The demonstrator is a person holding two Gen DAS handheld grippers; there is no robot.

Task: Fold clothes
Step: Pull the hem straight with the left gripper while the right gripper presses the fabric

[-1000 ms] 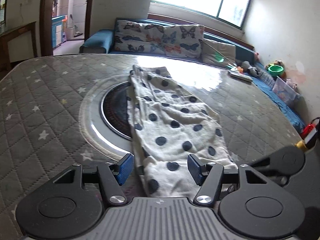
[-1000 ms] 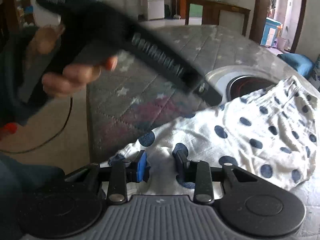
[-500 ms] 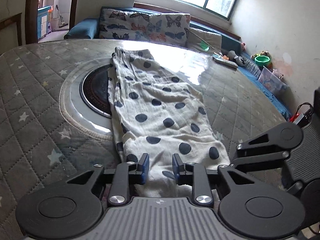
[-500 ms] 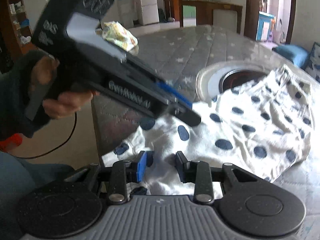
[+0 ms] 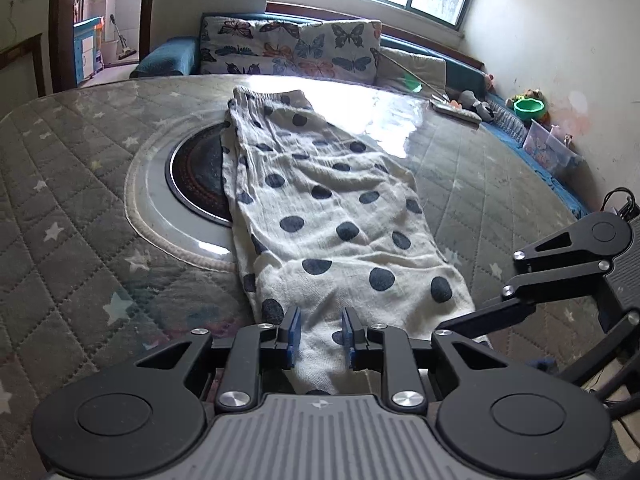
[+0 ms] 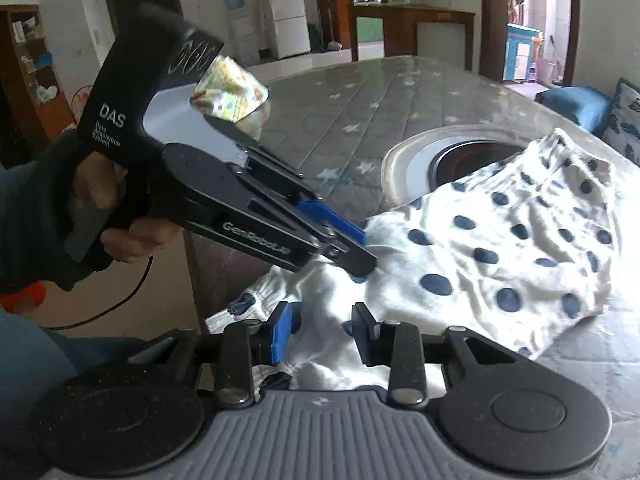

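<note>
Your polka-dot garment (image 5: 328,216) lies stretched out on the quilted table (image 5: 68,208), partly over the round hob (image 5: 196,184). Your left gripper (image 5: 319,336) is pinching its near hem, and your right gripper (image 6: 322,330) has its fingers around the neighbouring edge, not fully clamped.

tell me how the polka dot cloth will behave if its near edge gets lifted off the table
The polka dot cloth will likely go limp and drape: it lies wrinkled and thin-looking. It probably weighs little. On the glossy table the far part may slide along rather than stay put.
</note>
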